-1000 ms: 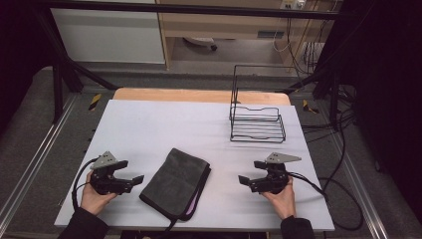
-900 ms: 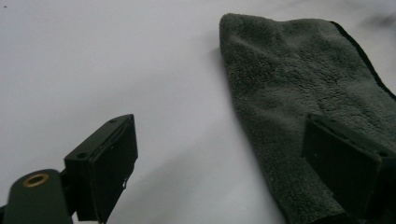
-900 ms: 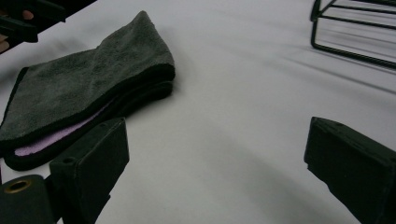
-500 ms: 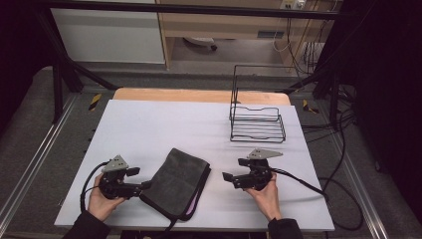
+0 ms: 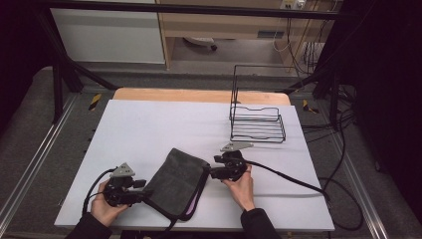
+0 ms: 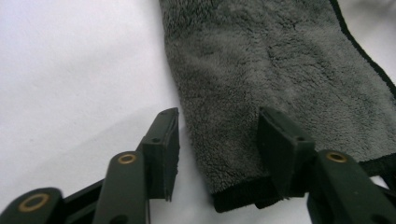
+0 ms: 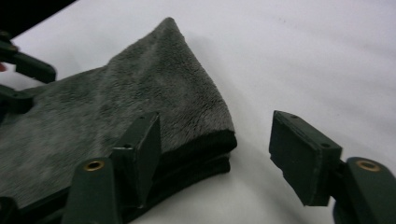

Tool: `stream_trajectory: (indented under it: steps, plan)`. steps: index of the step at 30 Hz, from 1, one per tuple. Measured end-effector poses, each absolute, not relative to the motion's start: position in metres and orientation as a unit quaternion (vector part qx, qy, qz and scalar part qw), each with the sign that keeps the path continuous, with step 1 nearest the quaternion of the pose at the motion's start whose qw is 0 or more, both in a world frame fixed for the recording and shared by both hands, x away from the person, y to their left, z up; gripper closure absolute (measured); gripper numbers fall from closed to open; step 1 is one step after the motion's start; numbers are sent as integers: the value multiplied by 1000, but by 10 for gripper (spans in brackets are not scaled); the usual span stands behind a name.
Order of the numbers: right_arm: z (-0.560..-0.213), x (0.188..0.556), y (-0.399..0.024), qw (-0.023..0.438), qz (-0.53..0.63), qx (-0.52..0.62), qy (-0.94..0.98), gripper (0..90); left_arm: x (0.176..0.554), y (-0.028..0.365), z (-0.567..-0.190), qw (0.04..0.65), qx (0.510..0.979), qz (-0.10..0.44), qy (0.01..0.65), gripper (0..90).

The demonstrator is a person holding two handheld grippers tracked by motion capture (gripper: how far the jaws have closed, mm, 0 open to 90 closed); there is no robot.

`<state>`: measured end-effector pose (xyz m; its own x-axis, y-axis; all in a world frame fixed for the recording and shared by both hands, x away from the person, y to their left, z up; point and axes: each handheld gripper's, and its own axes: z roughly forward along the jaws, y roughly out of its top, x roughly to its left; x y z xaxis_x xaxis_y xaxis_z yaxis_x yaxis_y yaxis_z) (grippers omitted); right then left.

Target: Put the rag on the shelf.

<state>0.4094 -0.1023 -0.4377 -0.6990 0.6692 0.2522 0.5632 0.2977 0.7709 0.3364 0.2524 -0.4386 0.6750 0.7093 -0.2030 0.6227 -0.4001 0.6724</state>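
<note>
Grey folded towel (image 5: 175, 181) sits between both open tools, left (image 6: 218, 140) and right (image 7: 215, 149), so closing could pinch only the top layer.

Bright white table (image 5: 149, 124), dark murky surroundings, soft blurry close-ups.

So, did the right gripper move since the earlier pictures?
Yes. The right gripper has moved left and away from the person, nearer the wire rack, up to the grey towel's corner.
</note>
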Motion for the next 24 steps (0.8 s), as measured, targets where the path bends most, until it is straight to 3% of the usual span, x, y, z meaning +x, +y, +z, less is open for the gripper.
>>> stream_trajectory:
  steps: [15, 19, 24]
  plan:
    - [-457, 416, -87, 16, 428, 400, 810, 586, 337, 249, -440, 361, 831, 21, 422, 674]
    - [-455, 415, -88, 1, 429, 405, 807, 737, 337, 249, -439, 363, 830, 16, 423, 757]
    - [-450, 414, -89, 6, 437, 406, 802, 774, 335, 248, -438, 369, 825, 15, 428, 804]
